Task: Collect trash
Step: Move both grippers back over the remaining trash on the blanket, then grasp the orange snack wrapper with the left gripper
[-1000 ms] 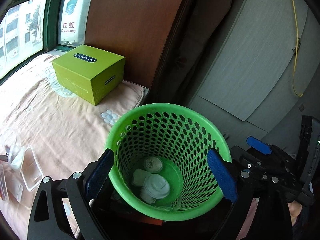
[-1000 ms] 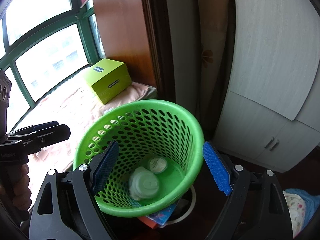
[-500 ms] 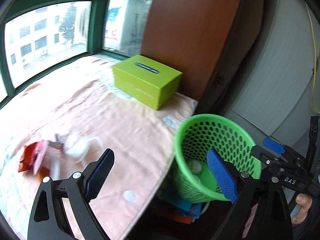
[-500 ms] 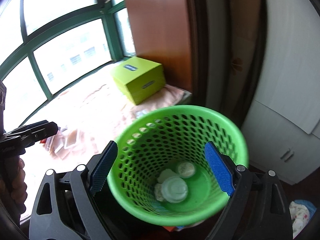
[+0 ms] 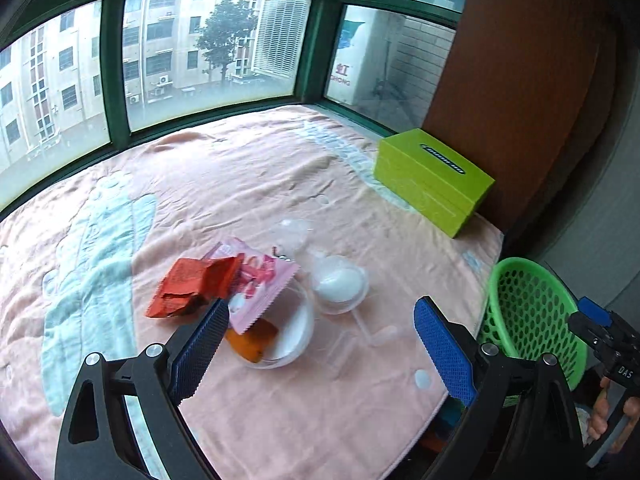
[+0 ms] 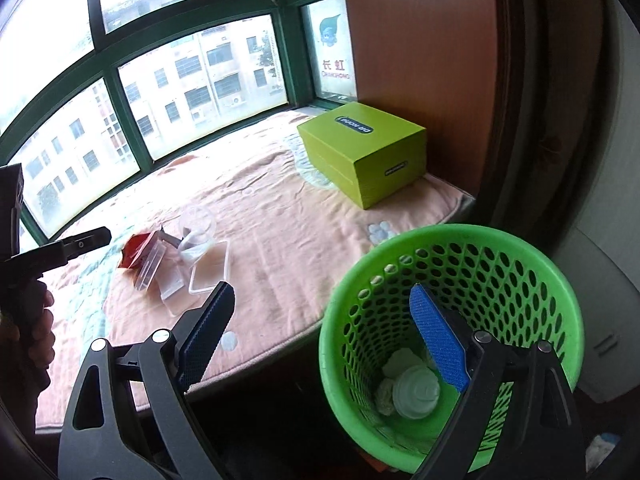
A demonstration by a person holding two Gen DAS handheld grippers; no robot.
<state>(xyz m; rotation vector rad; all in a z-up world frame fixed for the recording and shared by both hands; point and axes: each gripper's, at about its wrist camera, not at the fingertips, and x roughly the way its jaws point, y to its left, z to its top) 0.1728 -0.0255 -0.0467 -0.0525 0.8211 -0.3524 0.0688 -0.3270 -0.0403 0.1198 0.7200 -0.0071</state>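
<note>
A pile of trash lies on the pink blanket (image 5: 240, 184): a red wrapper (image 5: 188, 284), a pink wrapper (image 5: 262, 284), a clear bowl (image 5: 288, 340) with an orange piece, and a clear cup (image 5: 340, 284). My left gripper (image 5: 320, 344) is open and empty, just short of the pile. The green basket (image 6: 452, 336) stands beside the bed edge with white cups (image 6: 416, 392) inside. My right gripper (image 6: 324, 340) is open and empty over the basket's near rim. The pile shows in the right wrist view with a clear lid (image 6: 210, 268).
A lime green box (image 5: 432, 180) sits at the far right of the bed against a brown panel (image 5: 520, 80). Green-framed windows (image 5: 200, 48) run behind the bed. The basket also shows in the left wrist view (image 5: 528, 312), off the bed's right edge.
My left gripper has swung left from above the basket to face the trash pile on the bed. My right gripper has shifted left, staying near the basket.
</note>
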